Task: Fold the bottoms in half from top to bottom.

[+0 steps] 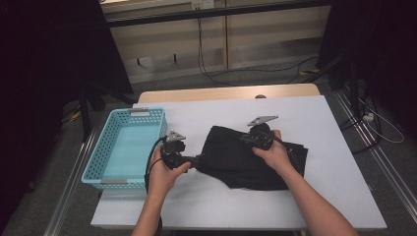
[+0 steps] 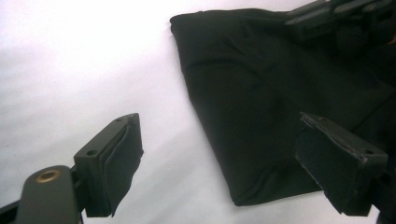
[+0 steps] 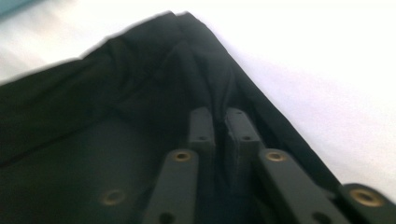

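A black cloth (image 1: 251,160) lies folded on the white table (image 1: 334,128), right of centre. My left gripper (image 1: 198,160) points at the cloth's left edge. In the left gripper view it (image 2: 224,161) stands wide open, with a corner of the cloth (image 2: 261,107) lying on the table between and beyond its pads (image 2: 119,158). My right gripper (image 1: 243,139) rests on the cloth's upper part. In the right gripper view its jaws (image 3: 219,123) are nearly together, pinching a raised fold of the cloth (image 3: 116,93).
A light-blue perforated basket (image 1: 101,147) with nothing in it stands at the table's left edge, close to my left hand. Bare white tabletop lies in front of and to the right of the cloth. Cables run over the floor beyond the table.
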A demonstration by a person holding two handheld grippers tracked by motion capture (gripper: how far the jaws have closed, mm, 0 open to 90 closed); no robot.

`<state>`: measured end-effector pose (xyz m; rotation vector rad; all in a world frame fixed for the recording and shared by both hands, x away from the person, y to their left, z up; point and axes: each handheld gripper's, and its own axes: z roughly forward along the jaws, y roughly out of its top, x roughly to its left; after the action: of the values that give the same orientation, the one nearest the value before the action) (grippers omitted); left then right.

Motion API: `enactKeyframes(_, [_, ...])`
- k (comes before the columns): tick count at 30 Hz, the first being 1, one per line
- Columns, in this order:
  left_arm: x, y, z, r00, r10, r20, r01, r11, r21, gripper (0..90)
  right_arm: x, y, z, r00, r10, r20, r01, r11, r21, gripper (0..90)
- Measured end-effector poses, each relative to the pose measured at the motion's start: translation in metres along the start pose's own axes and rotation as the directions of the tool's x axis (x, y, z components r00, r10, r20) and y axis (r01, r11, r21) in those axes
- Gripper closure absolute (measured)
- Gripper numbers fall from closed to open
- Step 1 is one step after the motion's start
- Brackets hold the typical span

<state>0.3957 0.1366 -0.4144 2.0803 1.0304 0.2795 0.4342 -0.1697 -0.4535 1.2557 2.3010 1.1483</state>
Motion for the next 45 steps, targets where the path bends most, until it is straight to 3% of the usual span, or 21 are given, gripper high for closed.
enactKeyframes(12, [-0.002,0.002,-0.003,1.0,0.005,-0.003,-0.005,0.9999,-0.012,15.9,-0.009,-0.002,-0.037,0.9994,0.035,0.0,-0.035,0.999,0.005,83.5])
enactKeyframes(21, [-0.001,0.001,-0.002,0.9999,0.014,-0.003,-0.014,0.9999,-0.007,14.8,-0.014,-0.014,-0.041,0.9987,0.051,-0.003,-0.051,0.999,0.014,83.2])
enactKeyframes(31, [-0.001,0.002,-0.005,0.9999,0.016,0.001,-0.016,0.9998,-0.015,14.7,-0.021,-0.02,-0.056,0.9988,0.048,0.01,-0.049,0.998,0.03,83.9])
enactKeyframes(45, [-0.005,0.003,0.0,0.9998,0.017,0.004,-0.017,0.9998,-0.013,14.8,-0.039,-0.037,-0.105,0.9984,0.043,0.036,-0.044,0.999,0.027,84.2])
